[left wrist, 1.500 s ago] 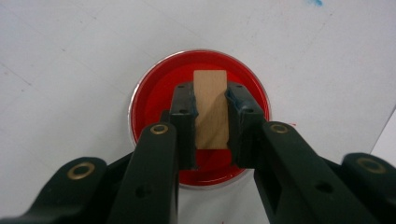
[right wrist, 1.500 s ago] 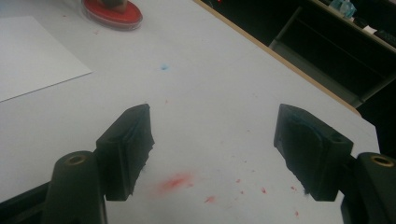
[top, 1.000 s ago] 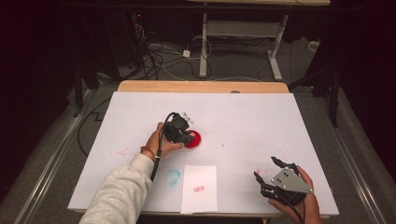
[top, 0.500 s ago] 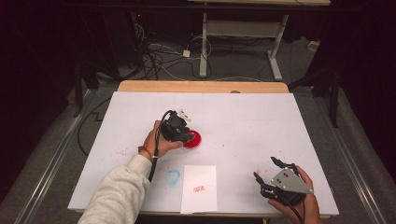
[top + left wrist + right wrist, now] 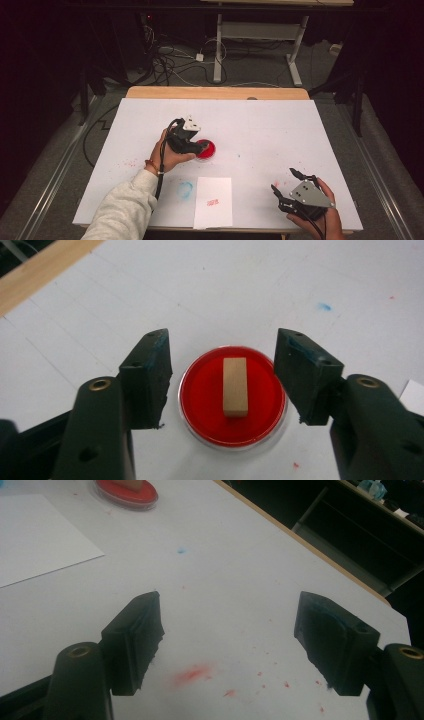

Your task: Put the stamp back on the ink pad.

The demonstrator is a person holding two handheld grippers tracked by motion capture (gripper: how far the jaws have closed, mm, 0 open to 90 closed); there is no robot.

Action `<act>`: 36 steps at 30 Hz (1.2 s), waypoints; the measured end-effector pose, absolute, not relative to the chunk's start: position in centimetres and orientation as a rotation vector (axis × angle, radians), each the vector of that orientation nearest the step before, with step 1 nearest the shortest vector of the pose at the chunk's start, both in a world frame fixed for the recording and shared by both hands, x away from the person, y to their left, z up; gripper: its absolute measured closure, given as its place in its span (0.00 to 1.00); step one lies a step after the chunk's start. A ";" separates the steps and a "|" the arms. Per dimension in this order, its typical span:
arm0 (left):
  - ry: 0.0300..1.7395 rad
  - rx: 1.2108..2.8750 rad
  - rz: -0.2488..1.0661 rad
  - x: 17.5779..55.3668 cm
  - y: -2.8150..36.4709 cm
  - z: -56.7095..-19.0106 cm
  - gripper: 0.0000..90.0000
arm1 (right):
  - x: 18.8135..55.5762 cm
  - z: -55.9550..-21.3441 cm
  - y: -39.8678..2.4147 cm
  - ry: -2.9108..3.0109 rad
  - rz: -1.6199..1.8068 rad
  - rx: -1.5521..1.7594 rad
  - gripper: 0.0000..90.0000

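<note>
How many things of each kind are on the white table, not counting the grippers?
Red round dish: 1
Wooden block standing in the dish: 1
White paper sheet with a red mark: 1
Total: 3

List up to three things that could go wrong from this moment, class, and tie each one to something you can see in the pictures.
1. The left gripper, whose jaws have just been opening, hangs open over the wooden stamp standing in the red ink dish; a careless regrip could tip it.
2. An inky stamp may drip on the table, already stained red and blue.
3. The white paper lies loose while the right gripper is open and apart from it; stamping may shift it.
</note>
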State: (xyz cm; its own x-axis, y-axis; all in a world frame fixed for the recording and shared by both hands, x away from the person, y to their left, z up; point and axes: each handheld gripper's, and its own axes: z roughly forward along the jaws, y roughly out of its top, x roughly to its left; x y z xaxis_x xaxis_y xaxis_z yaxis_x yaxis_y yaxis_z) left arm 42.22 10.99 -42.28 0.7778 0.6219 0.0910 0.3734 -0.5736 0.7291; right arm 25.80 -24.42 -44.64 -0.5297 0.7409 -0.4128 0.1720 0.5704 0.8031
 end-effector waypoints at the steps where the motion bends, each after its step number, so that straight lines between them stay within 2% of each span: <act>1: 0.732 2.231 0.449 42.1 11.0 -42.3 0.36 | 25.8 -44.6 -24.4 2.020 0.925 0.730 0.31; 6: 0.693 2.140 0.483 41.1 11.3 -42.3 0.25 | 25.8 -44.7 -24.3 2.020 0.925 0.727 0.31; 12: 0.680 2.096 0.520 40.2 11.6 -42.2 0.20 | 25.8 -44.6 -24.3 2.018 0.928 0.727 0.31; 18: 0.585 2.086 0.534 39.0 11.9 -42.2 0.19 | 25.8 -44.5 -24.6 2.016 0.956 0.739 0.30; 36: 0.469 2.116 0.632 36.1 11.6 -41.9 0.19 | 25.7 -44.5 -24.5 2.016 0.963 0.732 0.31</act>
